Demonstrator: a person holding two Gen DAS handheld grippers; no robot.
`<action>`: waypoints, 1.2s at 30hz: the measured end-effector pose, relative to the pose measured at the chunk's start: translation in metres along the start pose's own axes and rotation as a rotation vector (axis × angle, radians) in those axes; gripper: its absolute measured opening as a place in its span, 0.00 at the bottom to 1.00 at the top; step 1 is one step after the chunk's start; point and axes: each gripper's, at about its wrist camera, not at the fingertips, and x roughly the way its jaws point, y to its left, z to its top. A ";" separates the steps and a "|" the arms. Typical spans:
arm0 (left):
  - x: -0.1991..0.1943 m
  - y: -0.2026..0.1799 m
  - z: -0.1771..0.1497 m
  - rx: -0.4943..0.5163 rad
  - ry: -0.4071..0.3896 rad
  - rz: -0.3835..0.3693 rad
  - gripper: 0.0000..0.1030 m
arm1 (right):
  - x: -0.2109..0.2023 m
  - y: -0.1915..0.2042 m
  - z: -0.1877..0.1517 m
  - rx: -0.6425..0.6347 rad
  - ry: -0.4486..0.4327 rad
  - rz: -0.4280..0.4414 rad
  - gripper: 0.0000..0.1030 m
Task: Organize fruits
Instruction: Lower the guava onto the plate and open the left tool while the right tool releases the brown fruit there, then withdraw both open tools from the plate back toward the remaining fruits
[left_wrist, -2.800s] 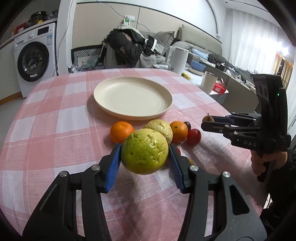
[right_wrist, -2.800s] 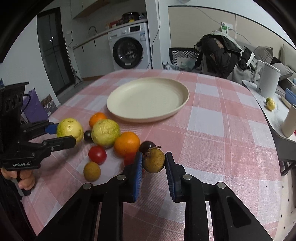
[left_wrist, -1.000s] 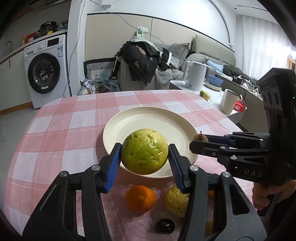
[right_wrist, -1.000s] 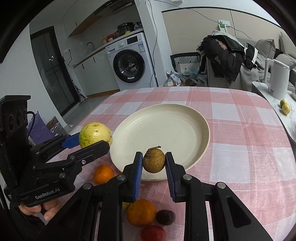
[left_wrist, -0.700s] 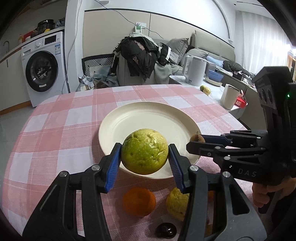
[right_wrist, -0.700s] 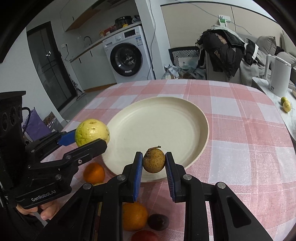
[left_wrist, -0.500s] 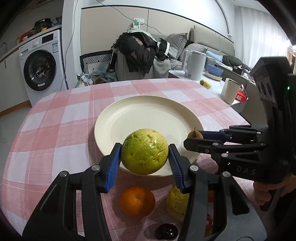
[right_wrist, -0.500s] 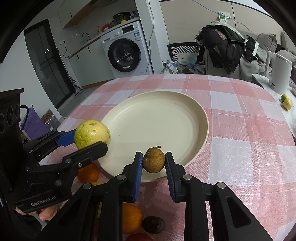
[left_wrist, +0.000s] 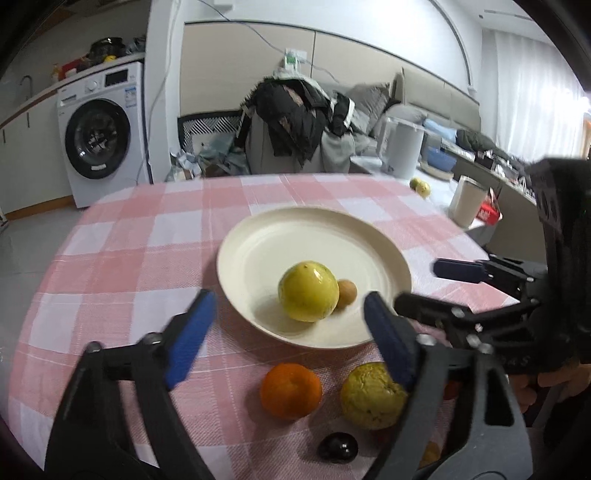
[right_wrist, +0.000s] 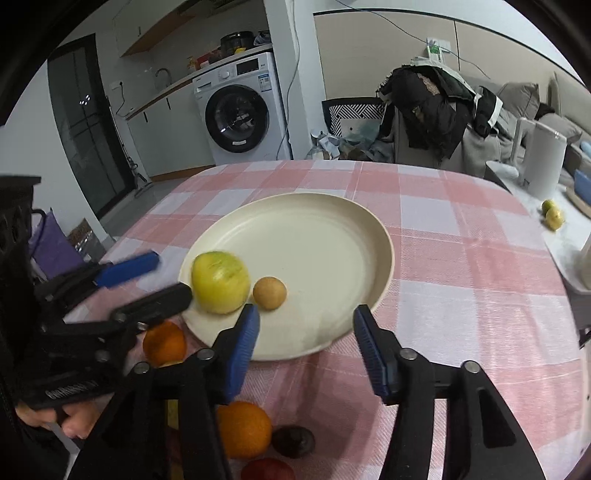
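Both jaws have just been opening, nothing between them: left gripper (left_wrist: 284, 334) wide, right gripper (right_wrist: 304, 345) apart. Guava (left_wrist: 308, 291) and longan (left_wrist: 346, 294) sit touching on plate (left_wrist: 258, 243) (near edge).

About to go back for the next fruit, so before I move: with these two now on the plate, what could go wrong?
1. The yellow-green guava and small brown fruit lie loose near the plate's front rim; both are round and look blurred, so they may roll off.
2. The left gripper and right gripper, jaws just opened with nothing between them, hang close over that rim; a careless pullback could knock it.
3. The orange and bumpy yellow fruit sit close, awkward to pick singly.
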 end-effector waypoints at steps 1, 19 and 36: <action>-0.006 0.002 0.000 -0.007 -0.008 0.006 0.83 | -0.004 -0.001 -0.001 0.002 -0.009 -0.004 0.81; -0.088 0.001 -0.028 0.012 -0.047 0.017 0.99 | -0.061 -0.004 -0.037 0.028 -0.017 0.015 1.00; -0.078 -0.015 -0.050 0.031 0.026 -0.019 0.99 | -0.059 0.005 -0.057 -0.029 0.042 0.000 1.00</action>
